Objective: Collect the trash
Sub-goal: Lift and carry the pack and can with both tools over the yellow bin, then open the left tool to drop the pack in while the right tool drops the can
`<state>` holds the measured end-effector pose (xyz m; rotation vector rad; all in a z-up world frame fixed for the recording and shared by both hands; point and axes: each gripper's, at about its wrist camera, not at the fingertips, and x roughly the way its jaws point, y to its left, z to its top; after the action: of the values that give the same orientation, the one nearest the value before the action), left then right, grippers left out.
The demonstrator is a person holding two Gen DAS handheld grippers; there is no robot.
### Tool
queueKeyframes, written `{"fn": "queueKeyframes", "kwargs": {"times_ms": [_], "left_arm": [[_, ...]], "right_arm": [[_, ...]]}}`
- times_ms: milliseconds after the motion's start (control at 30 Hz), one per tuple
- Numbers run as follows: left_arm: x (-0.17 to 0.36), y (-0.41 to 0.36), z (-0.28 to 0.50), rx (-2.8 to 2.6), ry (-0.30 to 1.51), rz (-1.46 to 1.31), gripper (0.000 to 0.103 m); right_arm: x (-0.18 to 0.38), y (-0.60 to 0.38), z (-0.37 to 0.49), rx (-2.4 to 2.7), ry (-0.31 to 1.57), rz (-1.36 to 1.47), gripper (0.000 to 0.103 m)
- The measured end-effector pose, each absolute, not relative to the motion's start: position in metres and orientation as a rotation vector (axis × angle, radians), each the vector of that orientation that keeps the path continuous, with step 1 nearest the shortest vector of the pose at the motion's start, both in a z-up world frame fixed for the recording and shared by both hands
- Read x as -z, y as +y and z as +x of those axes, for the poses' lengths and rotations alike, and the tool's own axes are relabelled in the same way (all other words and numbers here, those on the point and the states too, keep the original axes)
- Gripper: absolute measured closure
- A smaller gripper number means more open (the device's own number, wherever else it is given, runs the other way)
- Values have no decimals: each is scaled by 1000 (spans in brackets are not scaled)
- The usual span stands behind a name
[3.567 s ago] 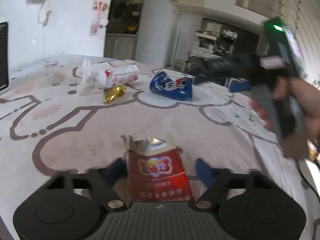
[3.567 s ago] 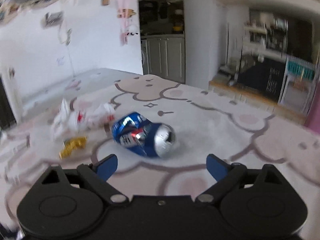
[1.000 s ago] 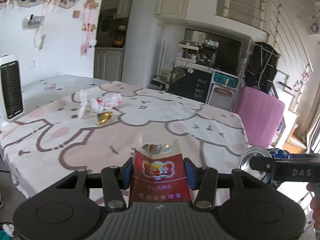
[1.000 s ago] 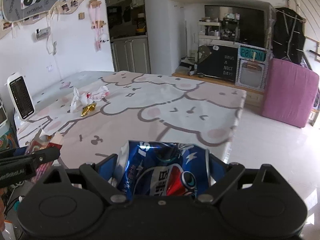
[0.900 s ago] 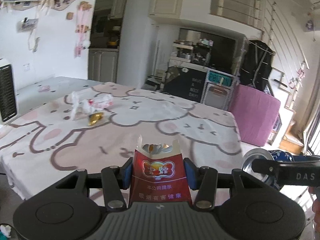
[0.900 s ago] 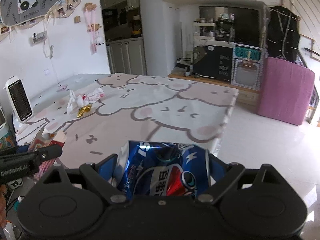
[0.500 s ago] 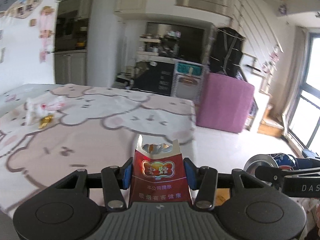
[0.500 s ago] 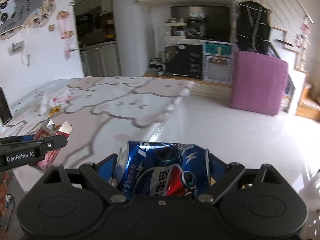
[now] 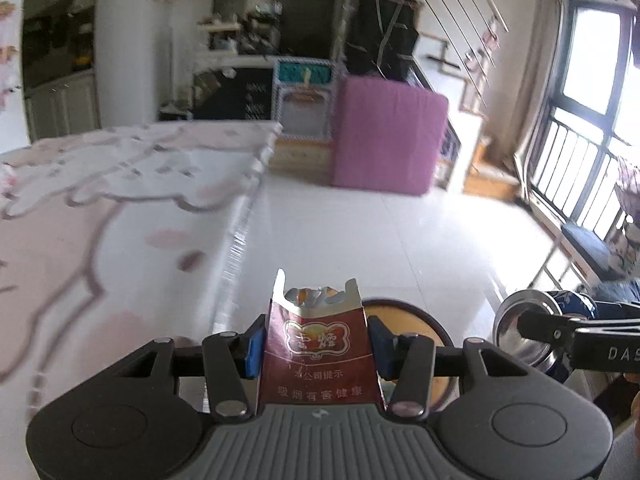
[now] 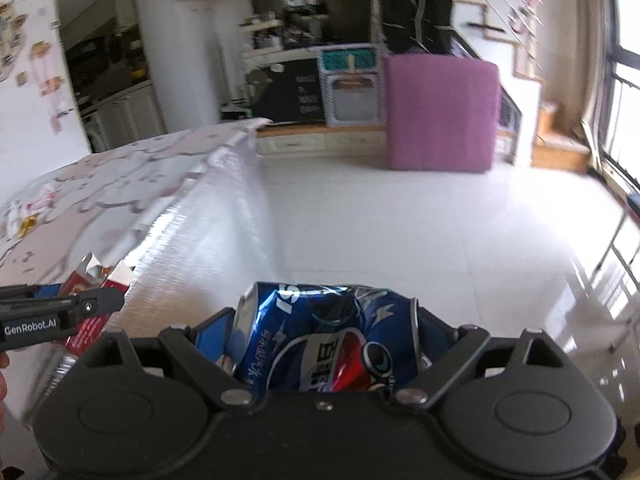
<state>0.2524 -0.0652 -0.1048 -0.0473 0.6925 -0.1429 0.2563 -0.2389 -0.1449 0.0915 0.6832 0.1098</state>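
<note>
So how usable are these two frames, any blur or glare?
Left wrist: table smeared by motion blur, window blown out, but the cigarette pack in the left gripper is sharp. Right wrist: table edge streaked, glare on the floor, can in the right gripper crisp; fisheye bends both.

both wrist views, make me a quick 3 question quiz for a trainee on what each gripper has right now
1. True or false: the left gripper is shut on a red cigarette pack.
2. What does the right gripper hold? A) paper wad B) crushed blue can C) nothing
3. Fill in: below the pack, in the left wrist view, shows a round brown-rimmed ____.

Key: 1 true; 2 B; 3 bin, judging by its shape; its inside is hidden.
</note>
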Motion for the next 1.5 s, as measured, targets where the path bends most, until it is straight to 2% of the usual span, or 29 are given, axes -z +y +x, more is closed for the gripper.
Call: {"fn": "queueKeyframes", "kwargs": {"times_ms": [400,667,1000,1333,1500], "left_arm": [[205,-129,319,226,899,-55,52],[266,-145,402,248,1023,-260,51],[337,-195,484,419,1183,-277,50],[424,-197,506,385,1308,-343,46],[457,-200,496,342,1425,-101,48]], "right_arm": [[211,-310,285,-14,783,183,10],[243,-333,315,-6,816,249,10],[284,-327,346,-111,881,147,10],[313,-336,376,-139,940,90,9],[317,-342,399,-143,941,173,9]]}}
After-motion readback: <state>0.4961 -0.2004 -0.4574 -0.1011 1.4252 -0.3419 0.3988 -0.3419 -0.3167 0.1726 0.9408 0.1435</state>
